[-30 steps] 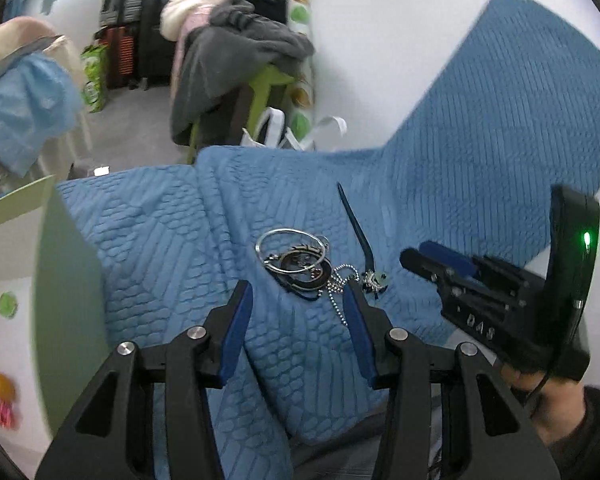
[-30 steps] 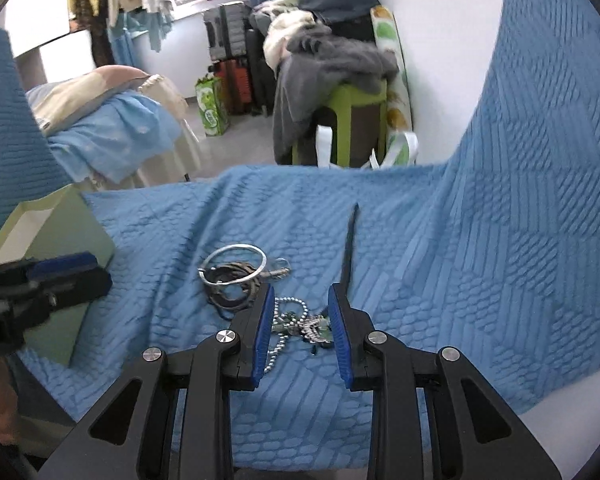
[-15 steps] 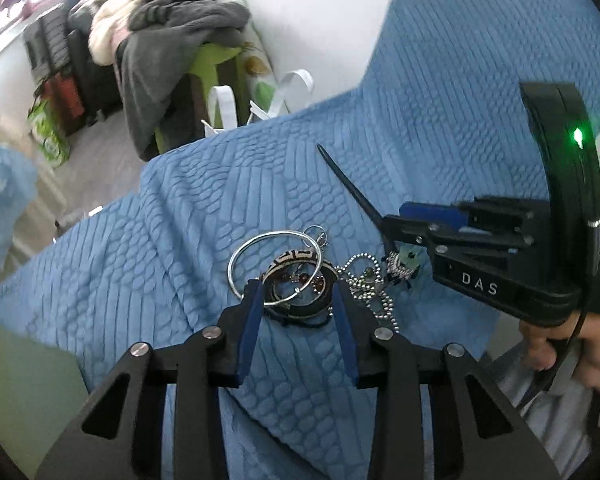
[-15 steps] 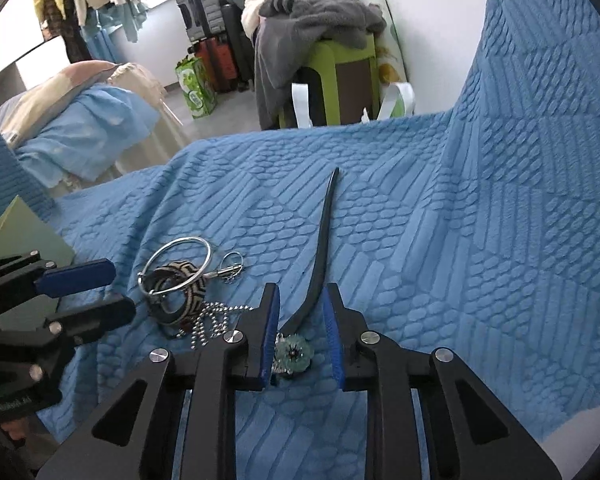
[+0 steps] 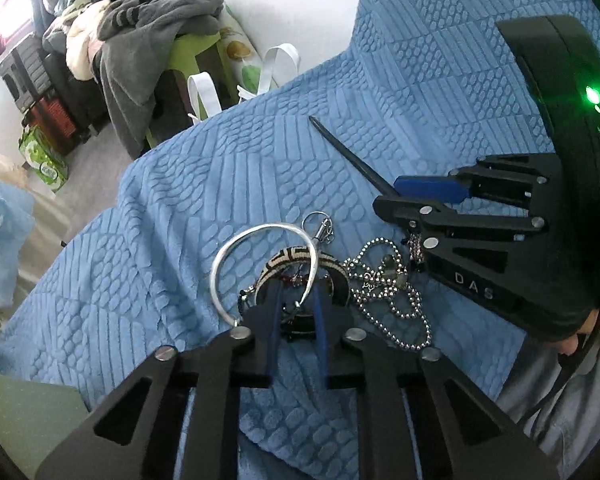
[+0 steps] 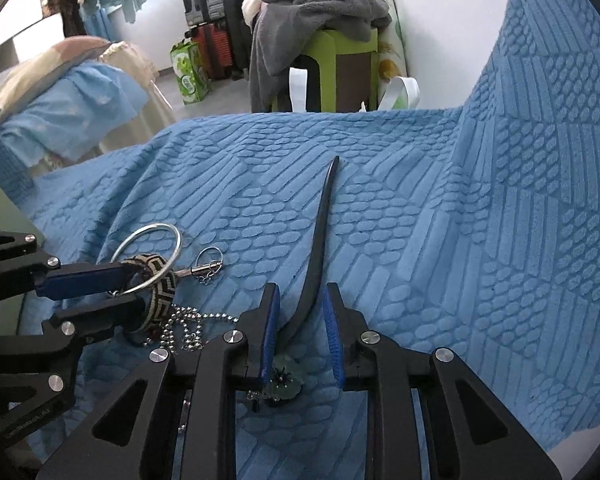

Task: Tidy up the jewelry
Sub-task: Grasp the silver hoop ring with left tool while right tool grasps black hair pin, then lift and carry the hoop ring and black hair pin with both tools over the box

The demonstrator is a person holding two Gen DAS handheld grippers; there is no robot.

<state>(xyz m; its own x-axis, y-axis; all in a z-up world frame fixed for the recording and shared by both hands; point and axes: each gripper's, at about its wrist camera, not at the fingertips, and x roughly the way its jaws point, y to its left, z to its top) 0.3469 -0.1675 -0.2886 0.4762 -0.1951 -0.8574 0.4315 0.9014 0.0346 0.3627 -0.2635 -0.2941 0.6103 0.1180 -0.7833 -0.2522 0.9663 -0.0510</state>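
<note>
Jewelry lies heaped on a blue textured blanket [image 5: 180,240] at lower centre of the left wrist view: a silver bangle [image 5: 260,264], a woven patterned bracelet [image 5: 296,258] and a ball chain [image 5: 384,292]. Left hand-held gripper [image 5: 296,312], jaws just closing, pinches the bracelet. Right hand-held gripper [image 6: 302,332], jaws closing too, straddles a black hair stick [image 6: 320,240] without visibly pressing it.

On the blanket [image 6: 440,240], the bangles [image 6: 152,256] lie left of the hairpin [image 6: 320,232], bead chain [image 6: 188,324] apparently between.
</note>
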